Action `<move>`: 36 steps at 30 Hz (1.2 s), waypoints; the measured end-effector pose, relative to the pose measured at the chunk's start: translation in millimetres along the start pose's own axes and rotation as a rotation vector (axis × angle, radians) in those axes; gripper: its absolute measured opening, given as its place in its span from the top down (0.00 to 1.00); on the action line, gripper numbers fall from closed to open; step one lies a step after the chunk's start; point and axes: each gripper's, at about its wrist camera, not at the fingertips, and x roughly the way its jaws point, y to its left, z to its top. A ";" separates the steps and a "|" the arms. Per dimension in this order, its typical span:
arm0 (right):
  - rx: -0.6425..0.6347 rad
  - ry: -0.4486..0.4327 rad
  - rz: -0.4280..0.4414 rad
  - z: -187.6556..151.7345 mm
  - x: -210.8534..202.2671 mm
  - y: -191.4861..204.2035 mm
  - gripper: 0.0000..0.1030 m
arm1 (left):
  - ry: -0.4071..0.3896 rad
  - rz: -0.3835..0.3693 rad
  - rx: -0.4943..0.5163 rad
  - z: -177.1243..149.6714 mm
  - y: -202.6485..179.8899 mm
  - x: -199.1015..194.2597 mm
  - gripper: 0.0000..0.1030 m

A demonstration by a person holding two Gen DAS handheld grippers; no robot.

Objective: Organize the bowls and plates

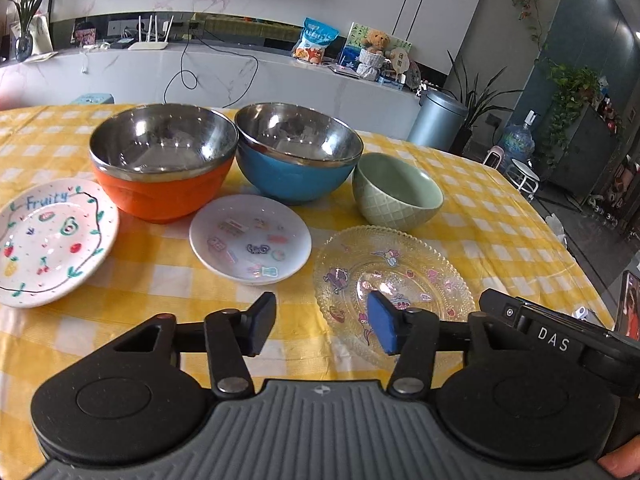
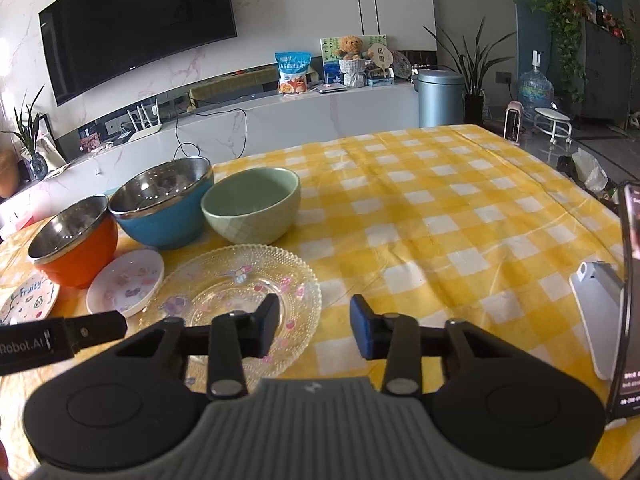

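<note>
I hold my left hand-held gripper low over the table, which wears a yellow-and-white checked cloth, with its blue pads partly apart and nothing between them. Seen from the left wrist, the clear glass plate with cartoon prints lies at about 1 o'clock of that gripper, its near rim partly behind the right pad, though I cannot tell whether pad and glass touch. The small white plate with pastel stickers sits at 11 o'clock, and the plate marked "Fruity" lies farther out at 10 o'clock. Behind the plates stand three bowls in a row: the orange bowl with a steel lining at 11 o'clock, the blue bowl with a steel lining touching it at 12 o'clock, and the pale green bowl just beside the blue one at 1 o'clock. My right hand-held gripper hovers with its jaws fairly narrow and empty; from the right wrist its left finger overlaps the glass plate's right side, while its right finger stands over bare cloth. A phone stands upright on a white stand at 3 o'clock of that gripper, near the table's edge. All six dishes sit separately on the cloth, none stacked.
</note>
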 end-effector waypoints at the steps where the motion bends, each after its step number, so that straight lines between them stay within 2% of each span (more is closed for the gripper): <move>1: 0.004 0.006 0.004 1.4 4.4 -1.0 0.70 | 0.005 -0.012 -0.007 0.4 0.0 3.3 0.48; 3: 0.018 0.014 0.013 4.1 11.7 -2.0 0.71 | 0.013 -0.026 -0.021 1.0 -1.2 9.8 0.54; 10: 0.064 0.051 0.048 7.9 36.4 -6.4 0.84 | 0.031 -0.026 -0.066 2.3 5.5 29.5 0.61; 19: 0.134 0.092 0.079 4.0 52.6 -14.1 0.84 | 0.034 -0.059 -0.075 0.5 5.8 38.9 0.67; 24: 0.128 0.078 0.078 2.5 52.1 -12.3 0.85 | 0.027 -0.056 -0.069 0.7 6.1 40.2 0.74; 36: 0.149 0.082 0.070 1.2 38.9 -16.4 0.89 | 0.020 -0.077 -0.054 -3.8 3.7 21.0 0.74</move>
